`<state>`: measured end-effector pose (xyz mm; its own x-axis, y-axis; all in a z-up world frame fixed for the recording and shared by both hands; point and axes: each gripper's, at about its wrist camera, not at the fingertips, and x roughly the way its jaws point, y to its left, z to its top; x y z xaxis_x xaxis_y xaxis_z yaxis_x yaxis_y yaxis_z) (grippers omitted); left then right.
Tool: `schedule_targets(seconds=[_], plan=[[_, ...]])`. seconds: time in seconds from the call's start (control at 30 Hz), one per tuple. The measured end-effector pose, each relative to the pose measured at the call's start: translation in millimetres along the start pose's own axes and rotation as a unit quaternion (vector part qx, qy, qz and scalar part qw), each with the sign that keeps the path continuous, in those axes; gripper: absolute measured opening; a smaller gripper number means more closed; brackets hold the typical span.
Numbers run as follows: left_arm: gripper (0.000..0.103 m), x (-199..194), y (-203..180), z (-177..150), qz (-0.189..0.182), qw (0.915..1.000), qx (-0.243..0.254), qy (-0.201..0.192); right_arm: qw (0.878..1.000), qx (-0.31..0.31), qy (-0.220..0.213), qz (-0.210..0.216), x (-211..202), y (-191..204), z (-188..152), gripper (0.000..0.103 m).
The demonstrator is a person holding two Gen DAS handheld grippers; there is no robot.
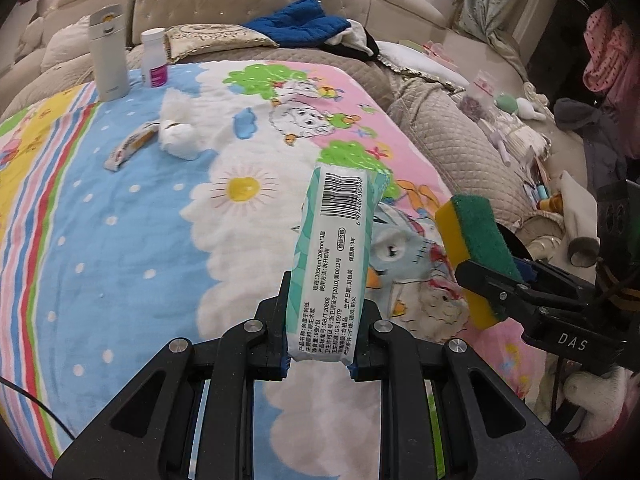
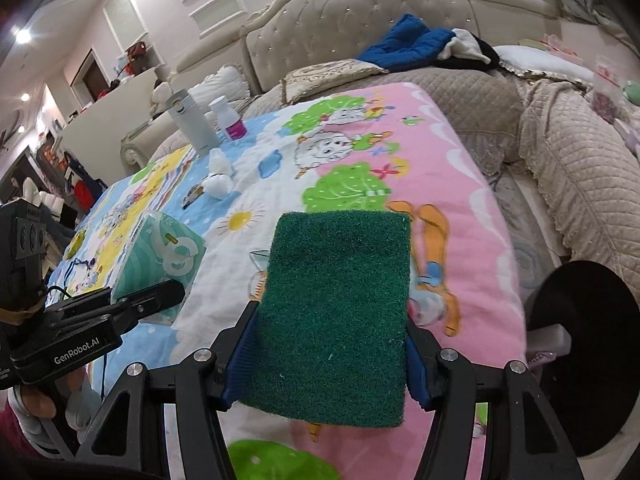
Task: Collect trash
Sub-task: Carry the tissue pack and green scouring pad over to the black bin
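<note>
My left gripper (image 1: 320, 364) is shut on a mint-green tissue pack (image 1: 336, 256) with a barcode, held above the cartoon blanket (image 1: 120, 240). The pack also shows in the right wrist view (image 2: 160, 256). My right gripper (image 2: 326, 376) is shut on a green and yellow scouring sponge (image 2: 336, 316), which also shows in the left wrist view (image 1: 476, 248). Crumpled white tissues (image 1: 178, 136) and a flat snack wrapper (image 1: 130, 146) lie on the blanket at the far left.
A grey thermos (image 1: 107, 52) and a white bottle with a magenta label (image 1: 154, 58) stand at the blanket's far end. A blue garment (image 1: 296, 24) lies by the tufted headboard. A black round bin (image 2: 584, 356) stands at the bed's right side.
</note>
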<state>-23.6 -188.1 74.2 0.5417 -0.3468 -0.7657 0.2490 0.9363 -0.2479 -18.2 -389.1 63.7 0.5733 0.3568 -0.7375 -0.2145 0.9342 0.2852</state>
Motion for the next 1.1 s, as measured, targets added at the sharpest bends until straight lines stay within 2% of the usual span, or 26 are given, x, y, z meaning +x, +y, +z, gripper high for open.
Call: schedule_targets(seconds=[0.47, 0.7, 1.1], plan=[[0.018, 26, -46, 7, -0.018, 0.9990, 0.036, 0.018, 0.999, 0.032, -0.014, -0.023, -23, -40, -8, 0.060], [0.018, 40, -76, 9, -0.034, 0.9974, 0.056, 0.028, 0.997, 0.057, -0.020, -0.042, -38, -72, -15, 0.060], [0.018, 72, -144, 16, -0.095, 0.9898, 0.088, 0.059, 0.990, 0.114, -0.025, -0.085, -63, -140, -34, 0.060]])
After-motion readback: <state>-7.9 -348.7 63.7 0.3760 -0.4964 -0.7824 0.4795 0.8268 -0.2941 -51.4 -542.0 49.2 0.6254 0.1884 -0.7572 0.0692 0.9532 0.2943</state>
